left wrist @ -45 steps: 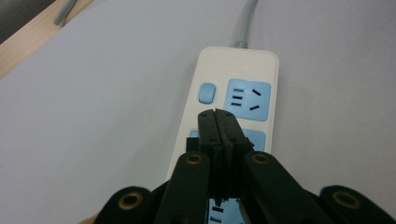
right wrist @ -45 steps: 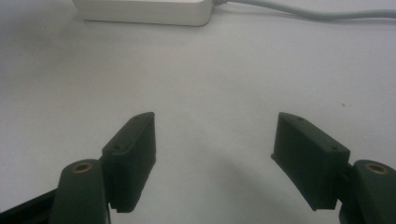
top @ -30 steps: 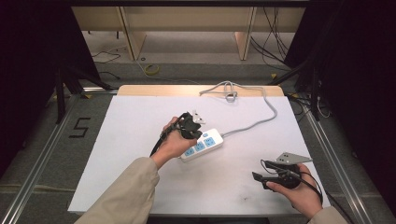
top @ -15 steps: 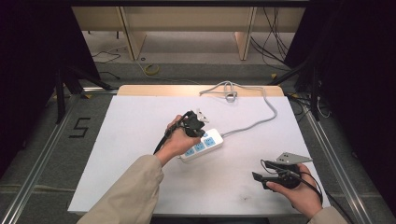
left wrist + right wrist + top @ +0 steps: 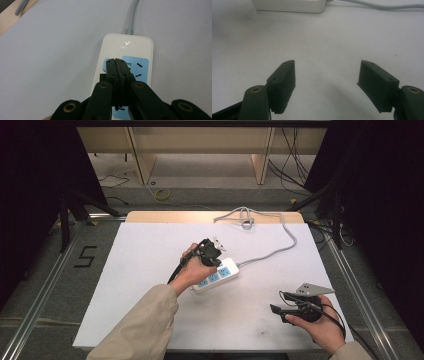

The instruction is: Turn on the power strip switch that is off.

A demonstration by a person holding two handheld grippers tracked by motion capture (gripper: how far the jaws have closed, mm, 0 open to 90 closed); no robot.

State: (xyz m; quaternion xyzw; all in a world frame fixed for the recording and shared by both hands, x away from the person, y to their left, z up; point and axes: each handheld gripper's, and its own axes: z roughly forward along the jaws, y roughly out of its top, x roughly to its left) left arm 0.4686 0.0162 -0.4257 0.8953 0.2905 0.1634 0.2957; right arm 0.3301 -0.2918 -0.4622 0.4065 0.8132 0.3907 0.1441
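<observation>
A white power strip (image 5: pixel 216 276) with blue sockets lies mid-table, and its grey cable (image 5: pixel 270 251) runs off to the far right. My left gripper (image 5: pixel 212 254) hovers over the strip's far end. In the left gripper view the power strip (image 5: pixel 127 47) lies just beneath my left gripper (image 5: pixel 117 62), whose jaws are pressed together above a blue socket, and I see nothing between them. My right gripper (image 5: pixel 279 302) rests low at the near right, open and holding nothing. In the right gripper view it (image 5: pixel 327 66) faces the power strip (image 5: pixel 289 6) across bare table.
The white table top (image 5: pixel 135 285) has a wooden strip (image 5: pixel 165 216) along its far edge, where the cable ends in a loose coil (image 5: pixel 243 217). Metal rails (image 5: pixel 45 290) run along both sides. A "5" mark (image 5: pixel 86 256) sits on the floor at the left.
My left gripper has crept slightly right and farther along the power strip. The right gripper has stayed still and open.
</observation>
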